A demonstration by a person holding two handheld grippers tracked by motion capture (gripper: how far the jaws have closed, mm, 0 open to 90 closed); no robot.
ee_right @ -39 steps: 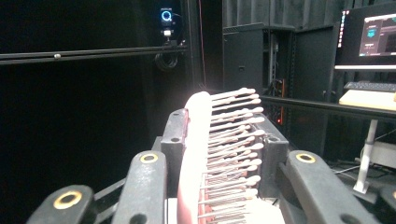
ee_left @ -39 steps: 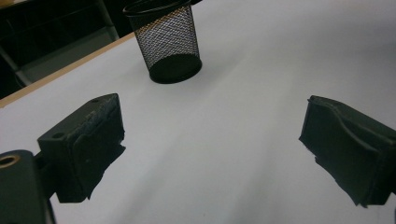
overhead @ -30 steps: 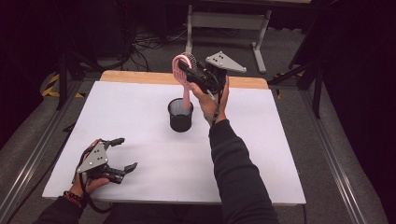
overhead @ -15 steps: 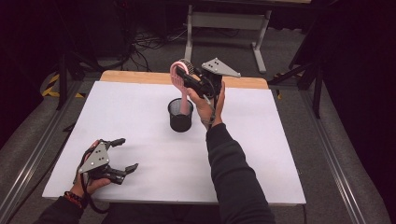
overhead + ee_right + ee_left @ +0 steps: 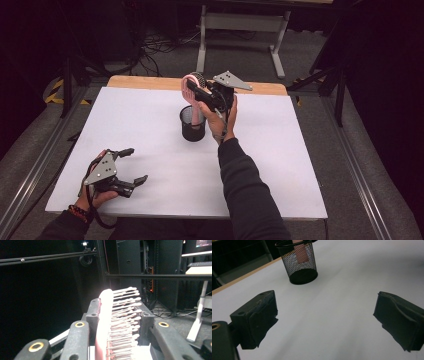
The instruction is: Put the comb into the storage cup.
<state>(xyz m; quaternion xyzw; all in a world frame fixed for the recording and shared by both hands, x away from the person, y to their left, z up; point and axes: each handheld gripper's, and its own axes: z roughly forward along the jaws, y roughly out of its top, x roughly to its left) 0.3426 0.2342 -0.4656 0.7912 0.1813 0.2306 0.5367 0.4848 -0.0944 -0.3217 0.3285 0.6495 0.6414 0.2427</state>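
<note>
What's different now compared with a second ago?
The right gripper, shut on the pink hairbrush, has come down, so the brush handle now dips into the black mesh cup. The cup kept its spot on the white table, and the left gripper stayed put, jaws open and holding nothing.

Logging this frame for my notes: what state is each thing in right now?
Hairbrush: pink, clamped at the head, handle down inside the cup.
Cup: black mesh, upright on the table.
Right tongs: shut on the hairbrush, above the cup.
Left tongs: open, holding nothing, resting near the table's front edge.
</note>
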